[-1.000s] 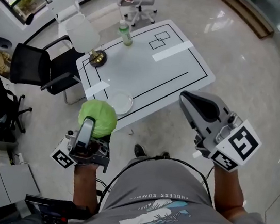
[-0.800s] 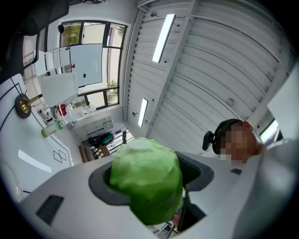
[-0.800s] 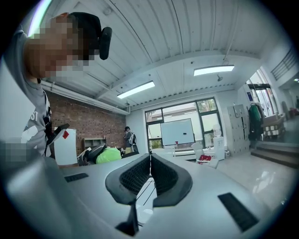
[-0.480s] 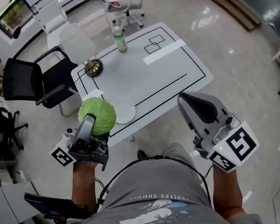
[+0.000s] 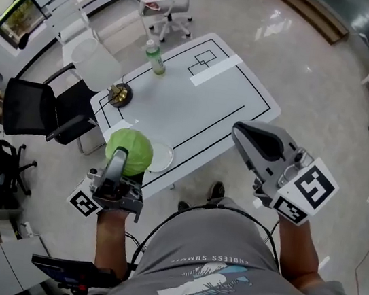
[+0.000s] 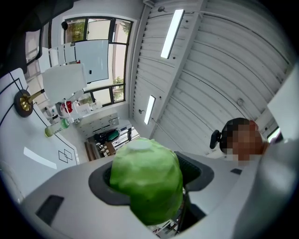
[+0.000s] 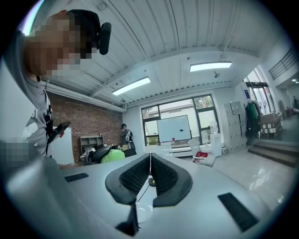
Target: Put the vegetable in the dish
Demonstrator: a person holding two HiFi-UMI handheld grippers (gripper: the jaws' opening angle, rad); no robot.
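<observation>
I see a white, black-lined bench (image 5: 197,107) bearing a clear round dish (image 5: 162,158), a small brass bowl (image 5: 119,94) and a green-capped plastic bottle (image 5: 156,59).

Only legible txt: grey cotton T-shirt (image 5: 220,279), head view. Big white caps "WEST COAST", upside down. Smaller line by it reads "ENDLESS SUMM…", rest not legible. No other labels or nos. readable.

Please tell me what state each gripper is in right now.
Left gripper: closed on the green cabbage.
Right gripper: closed, holding nothing.
</observation>
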